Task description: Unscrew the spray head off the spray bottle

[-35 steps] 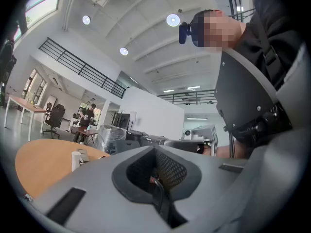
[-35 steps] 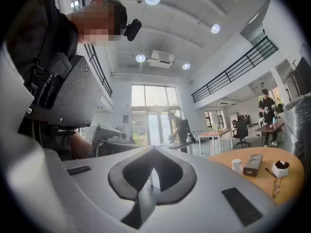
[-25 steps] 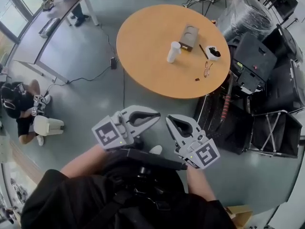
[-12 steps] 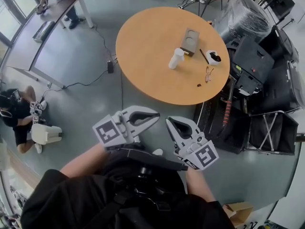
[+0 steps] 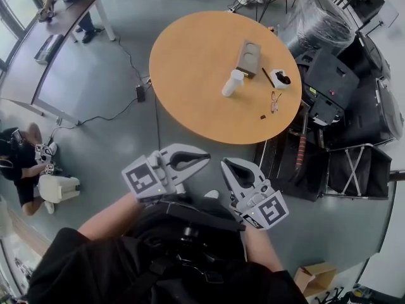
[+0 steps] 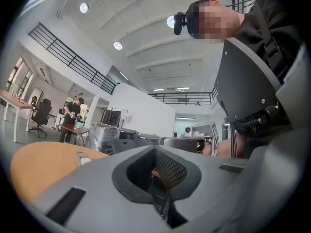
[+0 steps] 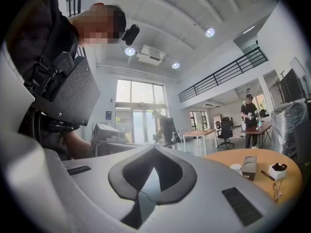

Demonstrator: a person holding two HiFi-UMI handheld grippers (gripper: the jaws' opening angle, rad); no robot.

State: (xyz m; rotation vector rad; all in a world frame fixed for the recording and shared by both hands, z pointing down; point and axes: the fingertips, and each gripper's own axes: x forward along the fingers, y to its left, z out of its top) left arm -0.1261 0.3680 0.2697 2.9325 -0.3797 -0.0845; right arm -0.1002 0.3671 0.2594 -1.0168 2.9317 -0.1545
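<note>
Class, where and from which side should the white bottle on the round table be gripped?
Probably around its lower body, coming level from the near table edge: the white bottle stands upright, open on that side, with the grey box just behind it.

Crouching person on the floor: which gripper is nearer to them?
Left. The left gripper is on the side toward the person; the right gripper is beside it, farther off. Both are well away.
</note>
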